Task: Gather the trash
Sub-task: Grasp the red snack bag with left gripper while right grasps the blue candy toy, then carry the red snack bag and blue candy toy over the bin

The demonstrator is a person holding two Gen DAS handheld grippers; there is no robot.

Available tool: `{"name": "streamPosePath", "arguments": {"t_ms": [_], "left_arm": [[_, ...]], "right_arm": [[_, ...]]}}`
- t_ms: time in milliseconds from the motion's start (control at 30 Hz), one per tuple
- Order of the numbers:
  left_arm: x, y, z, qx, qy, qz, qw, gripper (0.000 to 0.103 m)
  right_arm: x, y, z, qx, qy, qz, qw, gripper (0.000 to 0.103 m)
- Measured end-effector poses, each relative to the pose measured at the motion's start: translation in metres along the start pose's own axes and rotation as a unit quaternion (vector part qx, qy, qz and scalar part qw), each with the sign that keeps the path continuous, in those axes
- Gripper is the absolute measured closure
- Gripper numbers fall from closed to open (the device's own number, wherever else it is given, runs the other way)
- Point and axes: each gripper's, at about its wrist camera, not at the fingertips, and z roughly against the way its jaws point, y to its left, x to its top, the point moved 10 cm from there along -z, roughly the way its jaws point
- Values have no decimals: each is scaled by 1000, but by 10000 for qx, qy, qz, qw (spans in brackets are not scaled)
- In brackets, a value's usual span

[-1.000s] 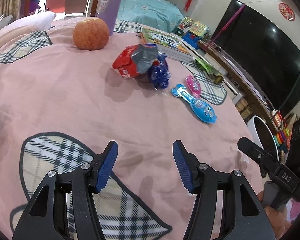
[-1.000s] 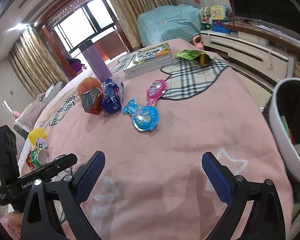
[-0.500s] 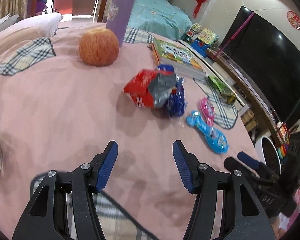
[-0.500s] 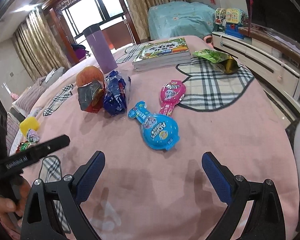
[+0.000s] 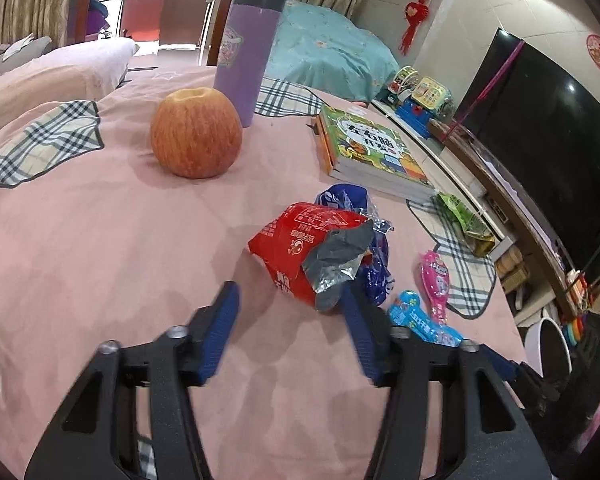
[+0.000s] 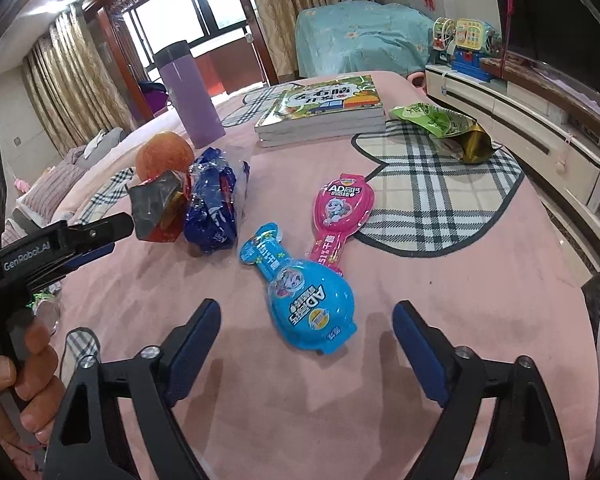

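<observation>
On the pink bedspread lie a torn red snack bag with a silver lining and a crumpled blue wrapper right behind it. My left gripper is open, its fingertips just short of the red bag. A blue candy package and a pink one lie in front of my right gripper, which is open with the blue package between and just beyond its tips. A green snack bag lies at the far right. The red bag and blue wrapper also show in the right wrist view.
An apple, a purple tumbler and a stack of books stand at the back. A white bin is beyond the bed's right edge. A TV and a low cabinet line the right wall.
Both grippers have moved forward over the bedspread. The left has closed in on the red bag, the right on the blue candy package. Both stay open.
</observation>
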Motion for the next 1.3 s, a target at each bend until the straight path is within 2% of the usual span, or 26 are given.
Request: {"name": "streamPosePath", "arguments": {"t_ms": [33,67,100,167,200,233,400,433,467,533,800,1300], "left_arm": [[-2,0,-3,-4,42,-30,10000,65],[-4,0,-7,-11,92,-50,9999,74],[-6,0,-10,-25,138,-65,9999,81],[-10,1,-14,-27,197,-110,9997,87],[-13,1,-14,-25,215,-137,9997,91],[-15,1,-14,-24,224,-155,9996,93],[-25,0,-5,-72,218,-318,9992,98],[-28,-1,-2,-84,211,-363,9991,98],[-31,-2,1,-93,212,-391,9990,98],[-40,-5,6,-160,255,-400,9987,98],[-75,-18,30,-417,397,-487,9972,99],[-94,-82,54,-930,379,-922,9907,100]], "right_arm": [[0,-1,-2,-23,34,8,10000,23],[0,-1,-4,-42,57,8,10000,26],[0,-2,-6,-60,83,8,9999,32],[-1,-3,-9,-89,146,21,9999,45],[-2,-3,-11,-107,176,32,9998,56],[-3,-3,-11,-133,188,46,9997,60],[-7,-2,-7,-106,146,45,9998,65],[-8,-2,-5,-91,143,33,9999,68],[-10,-2,-3,-78,141,22,9999,76],[-11,-1,3,-21,92,-12,10000,83],[-26,0,21,49,54,-97,9999,86],[-42,-28,65,-44,-214,-477,9986,87]]}}
